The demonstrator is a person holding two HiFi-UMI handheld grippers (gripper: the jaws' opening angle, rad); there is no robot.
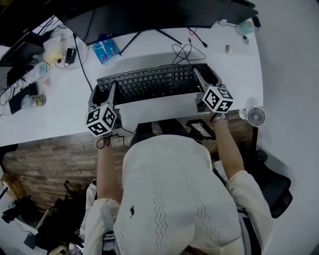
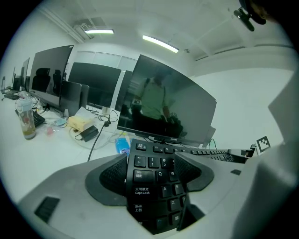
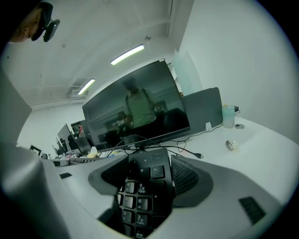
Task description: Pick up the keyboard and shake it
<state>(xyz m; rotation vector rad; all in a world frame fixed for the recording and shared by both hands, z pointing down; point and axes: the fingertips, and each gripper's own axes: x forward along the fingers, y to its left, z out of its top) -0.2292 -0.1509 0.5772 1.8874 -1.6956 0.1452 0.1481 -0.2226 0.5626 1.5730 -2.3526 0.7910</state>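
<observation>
A black keyboard (image 1: 149,82) lies across the white desk (image 1: 65,114) in the head view. My left gripper (image 1: 102,95) is shut on its left end, where the Tab and Caps Lock keys (image 2: 149,182) sit between the textured pads (image 2: 114,175). My right gripper (image 1: 204,82) is shut on its right end, the number pad (image 3: 145,191) clamped between the pads (image 3: 187,176). Whether the keyboard is off the desk I cannot tell.
A large dark monitor (image 1: 149,15) stands behind the keyboard on a stand. A blue packet (image 1: 105,50), cables (image 1: 187,50), a charger (image 2: 88,133) and a bottle (image 2: 25,121) lie to the left and rear. A small fan (image 1: 255,116) hangs at the desk's right edge.
</observation>
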